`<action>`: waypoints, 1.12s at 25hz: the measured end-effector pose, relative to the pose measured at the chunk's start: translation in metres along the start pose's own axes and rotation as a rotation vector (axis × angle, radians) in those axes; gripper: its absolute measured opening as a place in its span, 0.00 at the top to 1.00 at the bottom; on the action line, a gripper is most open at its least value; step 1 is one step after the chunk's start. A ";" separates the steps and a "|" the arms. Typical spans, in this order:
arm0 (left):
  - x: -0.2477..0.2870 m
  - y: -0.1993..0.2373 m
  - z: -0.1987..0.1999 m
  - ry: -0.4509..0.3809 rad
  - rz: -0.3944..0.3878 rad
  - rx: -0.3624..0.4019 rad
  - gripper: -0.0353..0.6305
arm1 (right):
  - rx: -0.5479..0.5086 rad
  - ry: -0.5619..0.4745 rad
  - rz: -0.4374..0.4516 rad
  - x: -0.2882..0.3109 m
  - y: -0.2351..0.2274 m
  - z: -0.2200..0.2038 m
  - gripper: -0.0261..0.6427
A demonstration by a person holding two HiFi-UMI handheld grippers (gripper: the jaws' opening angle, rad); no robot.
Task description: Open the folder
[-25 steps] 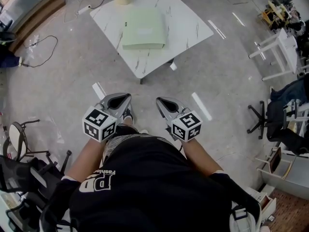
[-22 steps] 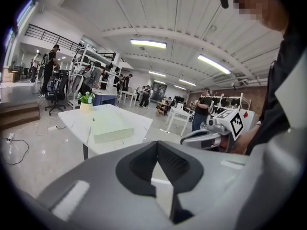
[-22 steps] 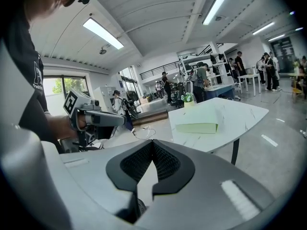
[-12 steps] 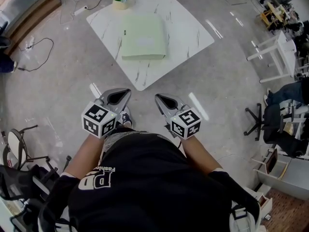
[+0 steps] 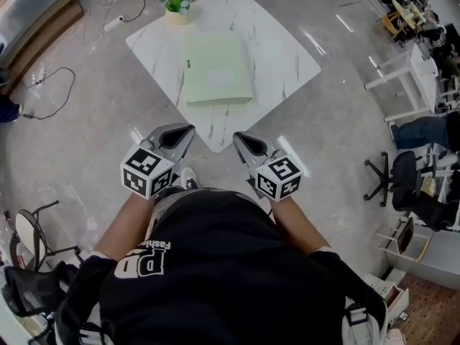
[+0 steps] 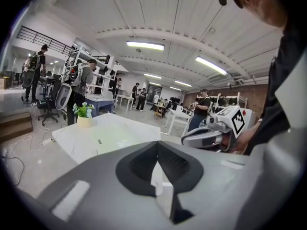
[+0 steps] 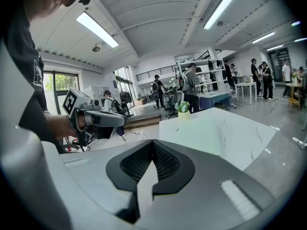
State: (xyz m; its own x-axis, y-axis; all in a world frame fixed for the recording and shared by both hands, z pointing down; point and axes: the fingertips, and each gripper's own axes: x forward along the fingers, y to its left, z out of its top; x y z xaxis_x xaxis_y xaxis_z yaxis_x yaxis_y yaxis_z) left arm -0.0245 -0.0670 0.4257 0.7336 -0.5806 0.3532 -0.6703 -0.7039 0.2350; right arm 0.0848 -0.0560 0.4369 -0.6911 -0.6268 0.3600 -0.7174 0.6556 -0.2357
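Observation:
A pale green folder [image 5: 218, 69] lies closed and flat on the white marble table [image 5: 287, 45]. It also shows in the left gripper view as the folder [image 6: 114, 138] and in the right gripper view as the folder [image 7: 201, 130]. My left gripper [image 5: 187, 130] and right gripper [image 5: 238, 137] hang side by side just short of the table's near corner, apart from the folder. Both point toward it. Each has its jaws shut with nothing between them, as the left gripper [image 6: 157, 144] and right gripper [image 7: 152, 143] show in their own views.
A small potted plant [image 5: 177, 1] stands at the table's far left corner. Black office chairs [image 5: 406, 182] and a white desk [image 5: 410, 74] are to the right. A cable [image 5: 50, 85] and power strip [image 5: 113, 23] lie on the floor at left. People stand in the background.
The table and folder have drawn nearer to both grippers in the head view. Both grippers moved forward together, still shut and empty.

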 end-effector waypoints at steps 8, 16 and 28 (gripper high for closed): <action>0.007 0.052 0.014 0.004 -0.041 0.025 0.87 | -0.002 -0.006 -0.061 0.045 -0.014 0.021 0.96; 0.015 0.084 0.007 0.024 -0.093 0.012 0.87 | 0.006 0.017 -0.109 0.071 -0.017 0.023 0.96; 0.015 0.102 0.007 0.014 -0.085 0.006 0.87 | 0.003 0.034 -0.116 0.085 -0.025 0.027 0.96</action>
State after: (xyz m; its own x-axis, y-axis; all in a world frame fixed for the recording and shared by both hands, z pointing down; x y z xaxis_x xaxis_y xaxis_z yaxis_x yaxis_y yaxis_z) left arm -0.0808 -0.1504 0.4488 0.7860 -0.5132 0.3447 -0.6052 -0.7526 0.2596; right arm 0.0412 -0.1369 0.4488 -0.6004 -0.6834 0.4154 -0.7923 0.5786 -0.1934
